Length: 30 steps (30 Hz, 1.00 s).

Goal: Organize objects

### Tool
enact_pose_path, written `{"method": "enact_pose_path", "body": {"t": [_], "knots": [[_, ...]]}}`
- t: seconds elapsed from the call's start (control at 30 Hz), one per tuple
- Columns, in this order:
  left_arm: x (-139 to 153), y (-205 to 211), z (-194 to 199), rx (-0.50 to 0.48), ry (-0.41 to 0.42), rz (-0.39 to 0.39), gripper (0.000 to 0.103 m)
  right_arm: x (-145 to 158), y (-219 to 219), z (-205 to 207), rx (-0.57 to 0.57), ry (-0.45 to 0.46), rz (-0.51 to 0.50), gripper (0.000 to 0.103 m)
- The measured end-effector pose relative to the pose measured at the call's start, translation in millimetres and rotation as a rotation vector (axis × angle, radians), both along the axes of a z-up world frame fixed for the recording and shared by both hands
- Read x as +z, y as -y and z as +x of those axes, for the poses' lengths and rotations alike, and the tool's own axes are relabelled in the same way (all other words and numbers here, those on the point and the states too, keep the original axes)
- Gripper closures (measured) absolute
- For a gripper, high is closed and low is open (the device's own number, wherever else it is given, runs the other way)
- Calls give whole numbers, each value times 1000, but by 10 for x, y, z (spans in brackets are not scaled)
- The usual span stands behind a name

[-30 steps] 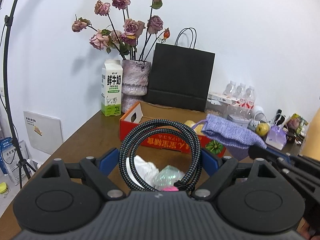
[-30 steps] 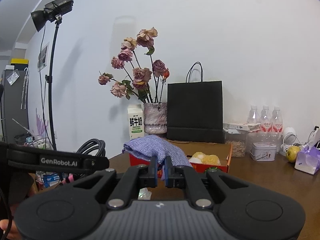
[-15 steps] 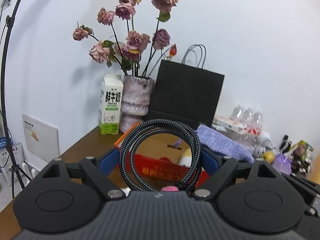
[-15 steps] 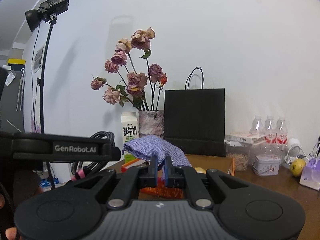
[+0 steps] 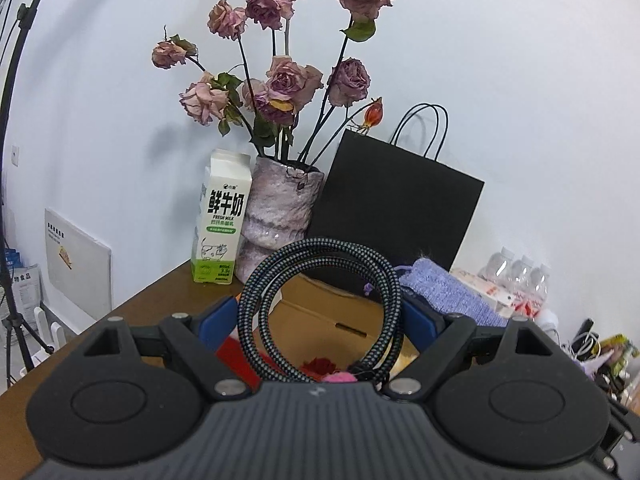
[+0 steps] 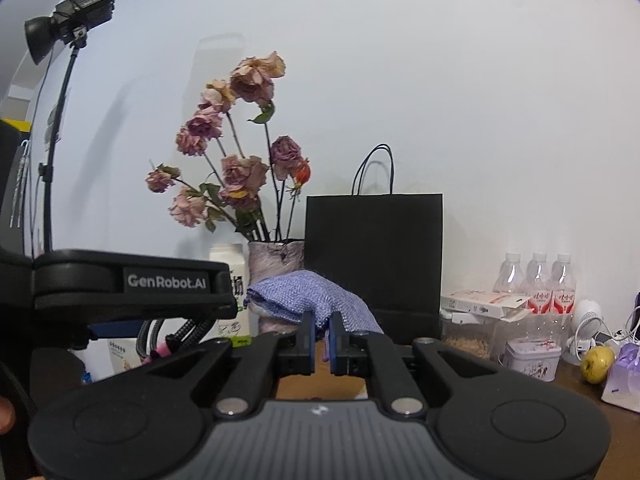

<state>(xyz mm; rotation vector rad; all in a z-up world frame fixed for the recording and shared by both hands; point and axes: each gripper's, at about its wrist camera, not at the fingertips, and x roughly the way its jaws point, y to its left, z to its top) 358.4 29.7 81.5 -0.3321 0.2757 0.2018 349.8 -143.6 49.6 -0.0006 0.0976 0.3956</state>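
The left gripper (image 5: 320, 316) had its blue pads spread wide, clamping a coiled braided cable (image 5: 320, 308) at center frame over the cardboard box (image 5: 320, 320), while the right gripper (image 6: 321, 336) was pinching a purple knit pouch (image 6: 312, 300) mid-frame.
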Motion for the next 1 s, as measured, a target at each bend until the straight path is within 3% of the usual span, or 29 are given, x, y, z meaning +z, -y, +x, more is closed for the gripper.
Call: {"method": "enact_pose_path", "body": {"t": [0.3,0.5,0.7,1.0], "knots": [[-79,-74,542,41,-20,-33,15,-27,-97,526,-17,-35,21,98],[-199,-175,924,66,-61,-36,15,-142,-193,909,-29,-90,9,98],[-346,-281,1269,97,-110,-32,16,-239,-156,1269,-51,-157,59,98],[-514,-341,1522,82,-149,-25,16,-491,-95,1588,-72,-223,80,98]]}}
